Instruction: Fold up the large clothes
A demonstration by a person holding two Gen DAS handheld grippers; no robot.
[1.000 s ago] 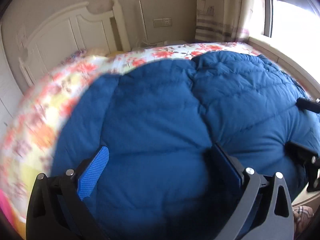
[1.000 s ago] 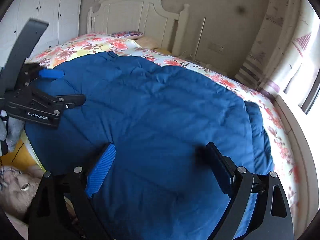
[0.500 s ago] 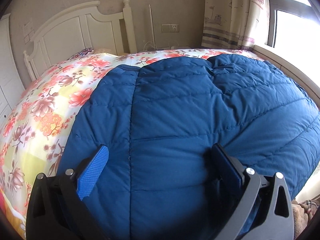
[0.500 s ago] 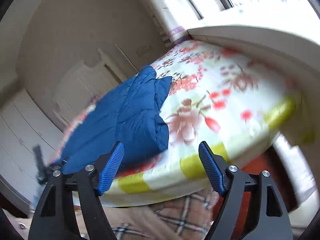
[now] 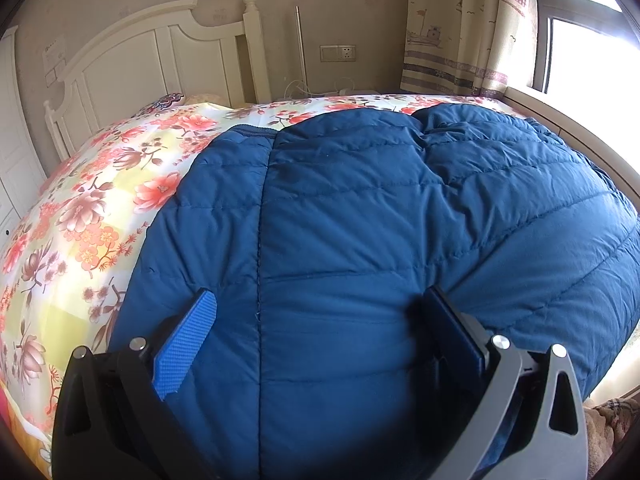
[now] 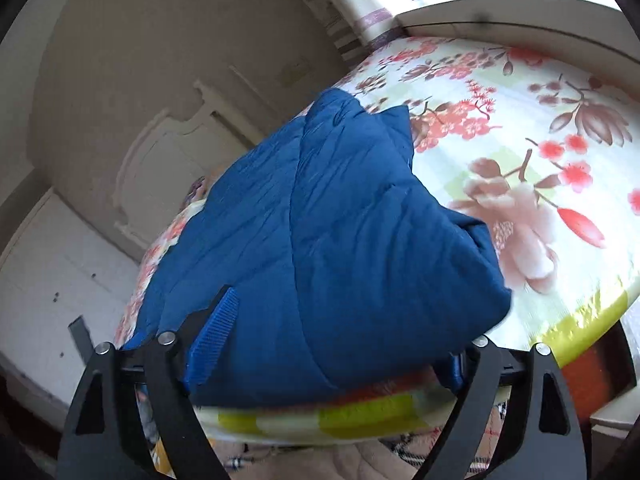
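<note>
A: Where lies the blue padded coat (image 5: 360,248)?

B: Spread flat on the bed (image 5: 100,208), over the flowered sheet, reaching to the near edge. Seen from the right wrist view, already doubled at one end, with a thick folded corner (image 6: 460,272) close to the edge of the mattress.

A: And the left hand-held gripper (image 5: 320,324)?

B: Wide open, holding nothing. Placed low over the coat, one blue pad (image 5: 186,344) on each side of a long seam (image 5: 260,280).

A: The right hand-held gripper (image 6: 332,344)?

B: Also wide open and empty. Aimed at the near border of the folded part, just at the bed edge. Touching the cloth or not: cannot tell.

A: Which step, then?

B: Probably between two folds; nothing pinched yet. Next, most likely: close each one on a border of the coat, both layers together, then lift and carry across. Thick filling, so a deep bite needed, otherwise a slip of the upper layer possible.
</note>
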